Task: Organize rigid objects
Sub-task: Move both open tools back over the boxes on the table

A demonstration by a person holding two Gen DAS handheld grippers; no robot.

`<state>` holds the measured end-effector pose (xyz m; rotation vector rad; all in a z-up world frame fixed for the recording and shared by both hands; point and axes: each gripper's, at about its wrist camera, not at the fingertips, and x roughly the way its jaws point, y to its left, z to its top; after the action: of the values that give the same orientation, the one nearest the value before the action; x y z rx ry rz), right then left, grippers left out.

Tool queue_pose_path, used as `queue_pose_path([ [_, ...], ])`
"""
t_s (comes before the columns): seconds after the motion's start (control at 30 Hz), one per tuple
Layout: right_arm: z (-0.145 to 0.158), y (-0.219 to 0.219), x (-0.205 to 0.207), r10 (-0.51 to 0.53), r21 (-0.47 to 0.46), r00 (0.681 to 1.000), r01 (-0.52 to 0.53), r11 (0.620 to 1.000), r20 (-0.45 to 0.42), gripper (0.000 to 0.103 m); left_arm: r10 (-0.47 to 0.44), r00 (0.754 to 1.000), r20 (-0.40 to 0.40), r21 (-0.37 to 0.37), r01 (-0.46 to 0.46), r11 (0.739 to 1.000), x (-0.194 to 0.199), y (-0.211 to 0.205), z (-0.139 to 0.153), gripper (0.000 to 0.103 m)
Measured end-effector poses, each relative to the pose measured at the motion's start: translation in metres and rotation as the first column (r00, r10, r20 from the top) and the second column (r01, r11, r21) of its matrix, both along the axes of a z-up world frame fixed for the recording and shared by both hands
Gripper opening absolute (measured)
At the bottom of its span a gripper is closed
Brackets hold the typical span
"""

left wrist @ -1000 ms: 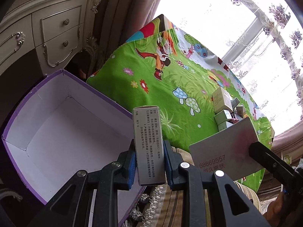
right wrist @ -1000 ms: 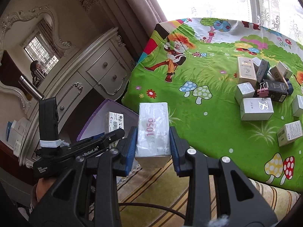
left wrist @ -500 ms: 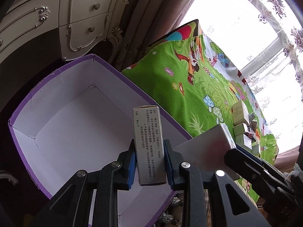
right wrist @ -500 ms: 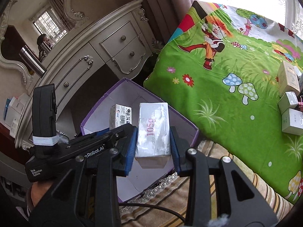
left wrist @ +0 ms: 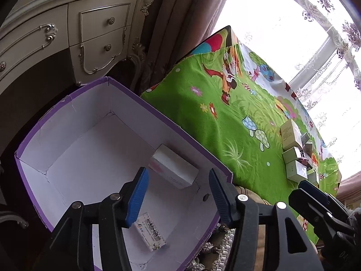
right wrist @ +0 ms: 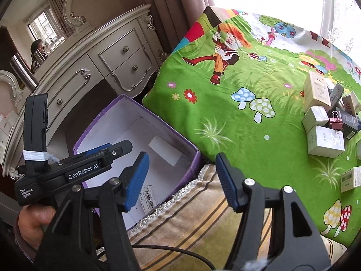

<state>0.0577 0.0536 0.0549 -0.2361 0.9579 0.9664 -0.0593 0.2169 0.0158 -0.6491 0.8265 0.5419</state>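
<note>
1. Left wrist view: the left gripper (left wrist: 178,194) hangs over the purple box (left wrist: 180,133), its blue jaws opening with nothing between them.
2. Inside the box, a white carton (left wrist: 173,169) lies against the near-right wall; a small printed packet (left wrist: 150,231) lies flat on the floor, partly behind the left pad.
3. To the right, a green cartoon cloth (left wrist: 225,124) covers the worktop; a cluster of small boxes (left wrist: 293,153) sits toward its far right edge. The tip of the right gripper (left wrist: 320,205) shows at lower right.
4. Right wrist view: the right gripper (right wrist: 181,180) is above the box's near corner and a striped cushion edge (right wrist: 203,221), jaws opening, empty.
5. The white carton (right wrist: 164,150) and the printed packet (right wrist: 147,199) both rest in the purple box (right wrist: 191,153).
6. The left gripper (right wrist: 121,149) reaches over the box, held by a hand (right wrist: 33,223).
7. More small boxes (right wrist: 325,133) lie on the cloth (right wrist: 225,124) at right, a pink binder clip (right wrist: 336,120) among them.
</note>
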Motion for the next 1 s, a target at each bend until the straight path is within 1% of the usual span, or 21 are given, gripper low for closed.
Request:
queue_pose_path([
  [0.07,0.004,-0.012,0.002,-0.025,-0.01,0.999,0.026,1.0,0.036,0.077,-0.041,0.999,0.015,0.062,0.04,0.997,0.006,-0.011,0.006,0.059],
  [0.13,0.006,-0.026,0.005,-0.054,-0.015,0.996,0.055,0.998,0.067,0.081,-0.094,0.995,0.019,0.098,0.091,0.991,0.013,-0.022,0.01,0.059],
  [0.2,0.008,-0.039,0.01,-0.082,-0.022,0.993,0.084,0.996,0.091,0.084,-0.136,0.991,0.02,0.096,0.133,0.986,0.021,-0.031,0.011,0.06],
  [0.27,0.008,-0.051,0.015,-0.103,-0.04,0.988,0.108,0.993,0.114,0.085,-0.177,0.984,0.027,0.073,0.175,0.982,0.028,-0.04,0.011,0.065],
  [0.33,0.008,-0.063,0.021,-0.13,-0.058,0.982,0.139,0.989,0.138,0.086,-0.206,0.978,0.016,0.084,0.204,0.975,0.035,-0.05,0.012,0.068],
  [0.47,0.009,-0.093,0.034,-0.213,-0.069,0.961,0.228,0.971,0.174,0.095,-0.237,0.971,-0.019,0.122,0.238,0.964,0.048,-0.069,0.016,0.082],
  [0.6,0.014,-0.125,0.044,-0.266,-0.043,0.937,0.282,0.958,0.228,0.095,-0.268,0.963,-0.037,0.153,0.27,0.95,0.062,-0.085,0.022,0.086],
  [0.8,0.011,-0.174,0.064,-0.337,-0.052,0.906,0.361,0.931,0.256,0.096,-0.328,0.943,-0.045,0.134,0.331,0.934,0.09,-0.109,0.021,0.087],
  [0.9,0.006,-0.197,0.076,-0.38,-0.055,0.892,0.404,0.913,0.245,0.096,-0.363,0.93,-0.054,0.131,0.367,0.921,0.103,-0.123,0.02,0.087],
  [1.0,0.0,-0.216,0.089,-0.401,-0.049,0.893,0.418,0.907,0.202,0.096,-0.386,0.921,-0.053,0.123,0.39,0.913,0.114,-0.132,0.02,0.087],
])
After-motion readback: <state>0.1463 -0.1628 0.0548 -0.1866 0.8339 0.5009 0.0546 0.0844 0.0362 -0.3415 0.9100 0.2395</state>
